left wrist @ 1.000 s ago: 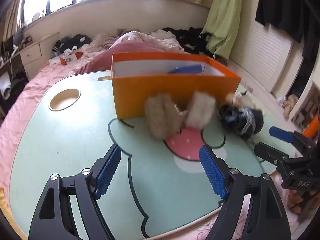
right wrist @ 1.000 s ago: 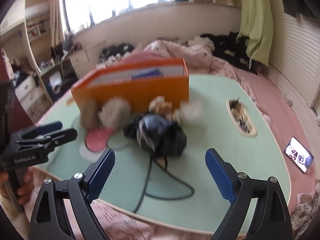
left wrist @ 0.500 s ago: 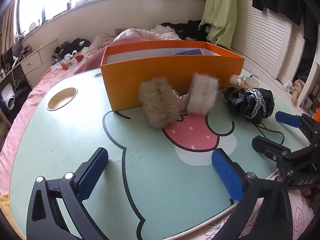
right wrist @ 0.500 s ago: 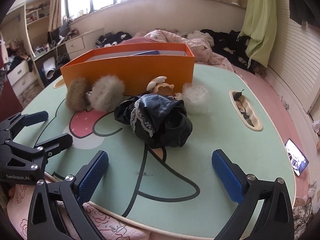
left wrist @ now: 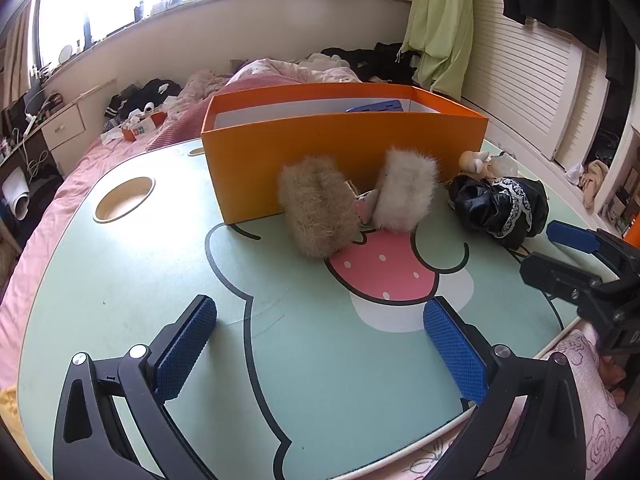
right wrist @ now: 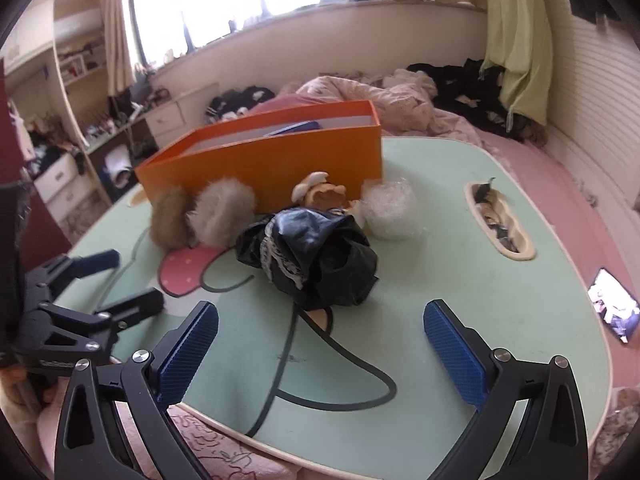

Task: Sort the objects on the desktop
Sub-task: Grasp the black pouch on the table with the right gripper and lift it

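Note:
An orange box (left wrist: 344, 148) (right wrist: 280, 168) stands on the mint-green lap table (left wrist: 120, 280) (right wrist: 480, 280), with a blue item (left wrist: 376, 106) inside it. A pair of furry earmuffs, one tan puff (left wrist: 316, 212) and one cream puff (left wrist: 406, 194), leans on the box front. A crumpled black garment with lace trim (right wrist: 308, 260) (left wrist: 500, 208) lies right of them. Behind it are a small doll figure (right wrist: 320, 196) and a white fluffy ball (right wrist: 390, 210). My left gripper (left wrist: 320, 336) hangs open over the table's near part. My right gripper (right wrist: 320, 336) is open in front of the garment, with nothing between its fingers.
The table sits on a bed with pink bedding (left wrist: 36, 220). It has a round cup recess (left wrist: 124, 199) at the left and an oblong slot (right wrist: 498, 220) with small items at the right. A phone (right wrist: 614, 306) lies on the bed. Clothes are piled at the back.
Both grippers' jaws have spread wider than a second ago. The earlier frames were blurred by motion; both views are now almost steady. Nothing on the table has moved.

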{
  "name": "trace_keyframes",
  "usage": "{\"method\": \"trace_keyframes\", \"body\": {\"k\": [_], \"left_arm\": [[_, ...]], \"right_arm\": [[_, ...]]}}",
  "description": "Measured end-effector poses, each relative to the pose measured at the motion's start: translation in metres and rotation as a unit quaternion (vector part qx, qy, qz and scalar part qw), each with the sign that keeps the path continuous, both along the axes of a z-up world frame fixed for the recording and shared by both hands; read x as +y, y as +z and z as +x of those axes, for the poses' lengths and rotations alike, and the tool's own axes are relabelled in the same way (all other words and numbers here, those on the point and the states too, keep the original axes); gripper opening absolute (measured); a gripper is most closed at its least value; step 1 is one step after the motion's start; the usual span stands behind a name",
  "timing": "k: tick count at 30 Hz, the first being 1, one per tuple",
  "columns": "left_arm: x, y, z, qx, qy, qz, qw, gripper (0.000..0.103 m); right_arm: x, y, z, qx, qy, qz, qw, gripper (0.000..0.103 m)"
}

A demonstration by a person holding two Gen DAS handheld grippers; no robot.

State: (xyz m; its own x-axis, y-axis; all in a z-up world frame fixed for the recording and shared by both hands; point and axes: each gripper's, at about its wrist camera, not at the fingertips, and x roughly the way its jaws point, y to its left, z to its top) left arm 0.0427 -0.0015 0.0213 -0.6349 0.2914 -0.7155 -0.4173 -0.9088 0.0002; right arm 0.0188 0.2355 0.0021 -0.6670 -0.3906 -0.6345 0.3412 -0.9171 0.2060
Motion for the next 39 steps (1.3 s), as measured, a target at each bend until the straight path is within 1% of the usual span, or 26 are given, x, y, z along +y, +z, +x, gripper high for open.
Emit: {"method": "trace_keyframes", "body": {"k": [5, 7, 8, 9, 12, 15, 18, 21, 23, 25, 27, 29, 32, 36, 37, 39], "left_arm": [[0.001, 0.0, -0.001, 0.0, 0.0, 0.0, 1.0, 0.103], [0.002, 0.0, -0.002, 0.001, 0.0, 0.0, 1.0, 0.103], [0.002, 0.0, -0.002, 0.001, 0.0, 0.0, 1.0, 0.103], [0.002, 0.0, -0.001, 0.001, 0.0, 0.0, 1.0, 0.103], [0.004, 0.0, -0.003, 0.001, 0.0, 0.0, 1.0, 0.103], [0.004, 0.0, -0.003, 0.001, 0.0, 0.0, 1.0, 0.103], [0.003, 0.0, -0.002, 0.001, 0.0, 0.0, 1.0, 0.103], [0.003, 0.0, -0.002, 0.001, 0.0, 0.0, 1.0, 0.103], [0.003, 0.0, -0.002, 0.001, 0.0, 0.0, 1.0, 0.103], [0.003, -0.001, -0.002, 0.001, 0.0, 0.0, 1.0, 0.103], [0.003, -0.001, -0.002, 0.001, 0.0, 0.0, 1.0, 0.103], [0.003, -0.001, -0.001, 0.002, 0.0, 0.0, 1.0, 0.103], [0.003, -0.001, -0.001, 0.002, 0.0, 0.0, 1.0, 0.103], [0.003, -0.001, -0.001, 0.002, 0.0, 0.001, 1.0, 0.103], [0.003, -0.001, -0.001, 0.002, 0.0, 0.001, 1.0, 0.103], [0.003, -0.002, -0.001, 0.002, 0.0, 0.001, 1.0, 0.103]], "right_arm": [[0.003, 0.009, -0.019, -0.018, -0.001, -0.049, 0.999, 0.102], [0.003, 0.01, -0.026, -0.029, -0.003, -0.062, 0.998, 0.095], [0.002, 0.009, -0.029, -0.038, -0.002, -0.066, 0.997, 0.082], [0.0, 0.006, -0.031, -0.047, 0.005, -0.069, 0.996, 0.062], [-0.003, 0.003, -0.026, -0.048, 0.024, -0.078, 0.995, 0.038], [-0.004, 0.005, -0.009, -0.039, 0.057, -0.081, 0.994, 0.032], [-0.004, 0.005, 0.01, -0.035, 0.082, -0.077, 0.993, 0.032], [0.001, 0.006, 0.024, -0.021, 0.078, -0.065, 0.995, 0.034], [0.006, 0.009, 0.029, -0.004, 0.068, -0.068, 0.995, 0.036], [0.01, 0.014, 0.03, 0.009, 0.064, -0.079, 0.995, 0.036], [0.012, 0.022, 0.03, 0.027, 0.067, -0.091, 0.993, 0.03], [0.009, 0.03, 0.027, 0.039, 0.069, -0.096, 0.992, 0.027], [0.006, 0.043, 0.018, 0.05, 0.073, -0.11, 0.99, 0.026], [0.01, 0.059, 0.011, 0.065, 0.081, -0.15, 0.983, 0.026], [0.011, 0.063, 0.009, 0.068, 0.077, -0.151, 0.983, 0.026], [0.009, 0.072, 0.005, 0.084, 0.062, -0.136, 0.985, 0.026]]}}
